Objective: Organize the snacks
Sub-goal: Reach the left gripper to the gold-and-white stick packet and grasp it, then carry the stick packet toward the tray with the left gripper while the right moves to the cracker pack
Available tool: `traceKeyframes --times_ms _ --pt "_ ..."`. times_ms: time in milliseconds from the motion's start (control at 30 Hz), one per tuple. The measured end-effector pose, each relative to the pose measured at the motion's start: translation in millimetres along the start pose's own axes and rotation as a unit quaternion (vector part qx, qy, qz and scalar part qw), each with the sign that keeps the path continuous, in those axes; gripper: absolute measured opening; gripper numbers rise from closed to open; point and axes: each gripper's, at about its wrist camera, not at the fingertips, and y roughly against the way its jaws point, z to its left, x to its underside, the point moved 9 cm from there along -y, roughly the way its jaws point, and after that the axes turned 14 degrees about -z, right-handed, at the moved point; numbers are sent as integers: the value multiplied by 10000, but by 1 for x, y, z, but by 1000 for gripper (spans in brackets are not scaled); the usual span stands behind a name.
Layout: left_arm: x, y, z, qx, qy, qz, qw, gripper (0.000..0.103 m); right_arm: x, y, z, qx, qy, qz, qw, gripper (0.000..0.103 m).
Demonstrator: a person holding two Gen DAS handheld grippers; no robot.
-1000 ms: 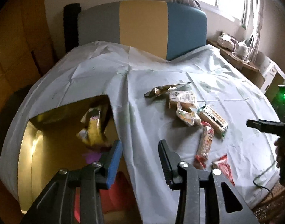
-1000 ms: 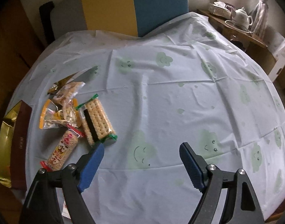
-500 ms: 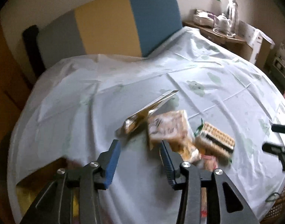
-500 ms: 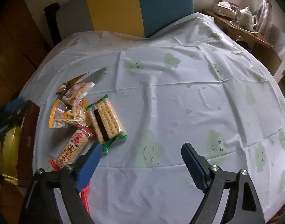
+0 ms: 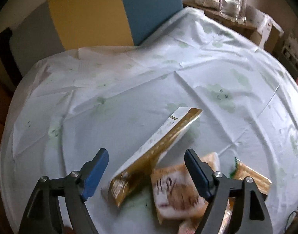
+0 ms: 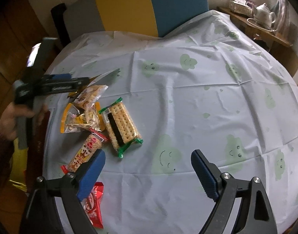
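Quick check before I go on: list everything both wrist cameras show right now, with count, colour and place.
Gold wrapper: 1, gold and white, far end of the pile, between the left jaws, untouched.
Cracker pack: 1, clear with green ends, pile's right edge.
Small biscuit bags: 2 at least, tan and orange, pile middle, overlapping.
Long hearts pack: 1, red and cream, near end of the pile.
Red packet: 1, under the right gripper's left finger.
Tablecloth: 1, pale with green smileys.
Chair back: 1, grey, yellow, blue.
Teapot: 1, white, side table.
Left gripper: over the pile, jaws opening.
Right gripper: over bare cloth, jaws opening, nothing between them.
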Motion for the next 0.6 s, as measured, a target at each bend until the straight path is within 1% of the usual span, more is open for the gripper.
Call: traceKeyframes --times_ms 33,67,100,133,200,300,367,433,467,600 --pt "1 -5 0 5 -10 85 10000 80 0 0 0 -15 -4 8 10000 90" --pt "3 -13 3 -60 1 215 9998 76 0 0 1 -41 -14 10 10000 90" --pt "7 -20 8 -107 93 349 9993 57 0 -1 2 -55 -19 12 10000 90" --pt "11 -23 10 -89 252 444 9987 48 0 -1 2 -67 -21 18 10000 90" --pt "15 -21 19 46 766 339 9965 45 0 -1 1 -52 -20 24 10000 90" --pt "22 -12 25 12 877 300 9957 35 -1 0 0 -42 -20 -18 10000 90" --pt "31 -4 36 -46 1301 307 9910 30 -3 1 0 -14 11 -92 10000 90" --pt "44 8 49 -286 1770 319 9833 28 -4 2 0 6 34 -117 9999 90" --pt "51 14 54 -416 1921 321 9800 28 -4 2 -1 26 43 -127 9999 90" --pt "81 39 60 -823 2130 372 9729 28 -6 3 -5 150 66 -190 9997 90"
